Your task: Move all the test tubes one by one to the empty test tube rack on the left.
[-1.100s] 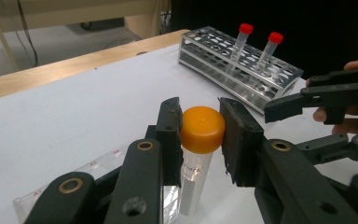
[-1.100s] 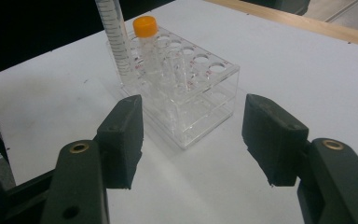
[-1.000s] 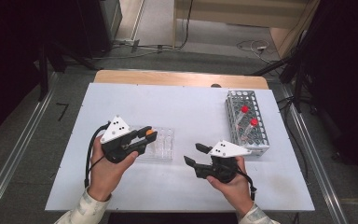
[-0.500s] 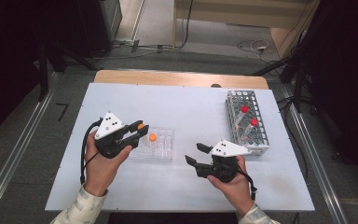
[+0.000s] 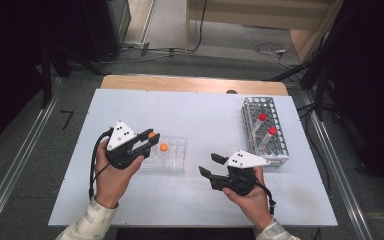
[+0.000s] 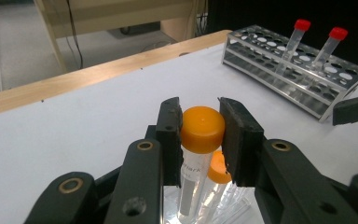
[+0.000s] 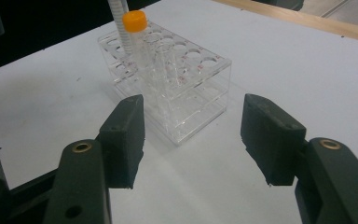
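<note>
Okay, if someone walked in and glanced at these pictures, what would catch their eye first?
Probably the orange-capped tube clamped by its cap in the left gripper, lifted above the clear rack at the table's middle, where a second orange-capped tube stands. Next, the two red-capped tubes in the metal rack at the far right. The right gripper hangs open and empty near the table's front edge.

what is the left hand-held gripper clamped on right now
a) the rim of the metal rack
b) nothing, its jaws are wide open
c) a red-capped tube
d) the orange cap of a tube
d: in the left gripper view the left hand-held gripper has both pads pressed on the orange cap of a tube.
</note>
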Tool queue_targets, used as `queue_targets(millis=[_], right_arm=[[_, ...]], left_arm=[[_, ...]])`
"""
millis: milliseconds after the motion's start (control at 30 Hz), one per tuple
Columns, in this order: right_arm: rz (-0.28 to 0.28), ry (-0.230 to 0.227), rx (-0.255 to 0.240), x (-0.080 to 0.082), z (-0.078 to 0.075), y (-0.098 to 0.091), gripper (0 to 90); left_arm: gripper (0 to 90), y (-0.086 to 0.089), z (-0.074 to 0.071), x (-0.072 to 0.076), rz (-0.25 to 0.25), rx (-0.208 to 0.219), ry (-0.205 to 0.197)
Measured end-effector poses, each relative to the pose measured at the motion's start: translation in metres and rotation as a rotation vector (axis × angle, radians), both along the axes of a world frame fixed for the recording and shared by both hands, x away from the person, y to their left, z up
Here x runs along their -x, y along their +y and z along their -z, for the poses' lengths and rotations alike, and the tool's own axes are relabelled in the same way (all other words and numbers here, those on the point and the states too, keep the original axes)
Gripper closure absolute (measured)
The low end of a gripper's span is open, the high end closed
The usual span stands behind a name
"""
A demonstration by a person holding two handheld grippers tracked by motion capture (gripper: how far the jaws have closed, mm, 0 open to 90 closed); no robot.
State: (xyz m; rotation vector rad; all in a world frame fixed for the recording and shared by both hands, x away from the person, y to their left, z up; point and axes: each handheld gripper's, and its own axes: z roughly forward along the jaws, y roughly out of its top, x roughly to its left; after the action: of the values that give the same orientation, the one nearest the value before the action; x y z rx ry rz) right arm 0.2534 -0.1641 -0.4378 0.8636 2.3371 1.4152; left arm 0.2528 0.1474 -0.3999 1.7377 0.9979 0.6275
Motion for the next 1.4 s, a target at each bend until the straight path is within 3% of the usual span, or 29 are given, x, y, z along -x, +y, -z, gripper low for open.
queue_targets(millis=[367,833,1267,1400], right_arm=[[0.006,0.004,0.000,0.000,0.001,-0.002,38.6],[0.007,0.004,0.004,0.000,0.002,-0.002,38.4],[0.043,-0.002,-0.008,-0.003,0.000,-0.014,37.5],[0.069,-0.005,-0.009,-0.005,-0.001,-0.023,37.3]], left_arm=[[71.0,-0.004,0.020,-0.001,-0.012,-0.020,0.033],[67.1,0.001,0.024,0.000,-0.016,0.001,0.063],[53.7,0.009,0.018,0.005,-0.026,0.028,0.062],[43.9,0.012,0.019,0.005,-0.032,0.027,0.071]])
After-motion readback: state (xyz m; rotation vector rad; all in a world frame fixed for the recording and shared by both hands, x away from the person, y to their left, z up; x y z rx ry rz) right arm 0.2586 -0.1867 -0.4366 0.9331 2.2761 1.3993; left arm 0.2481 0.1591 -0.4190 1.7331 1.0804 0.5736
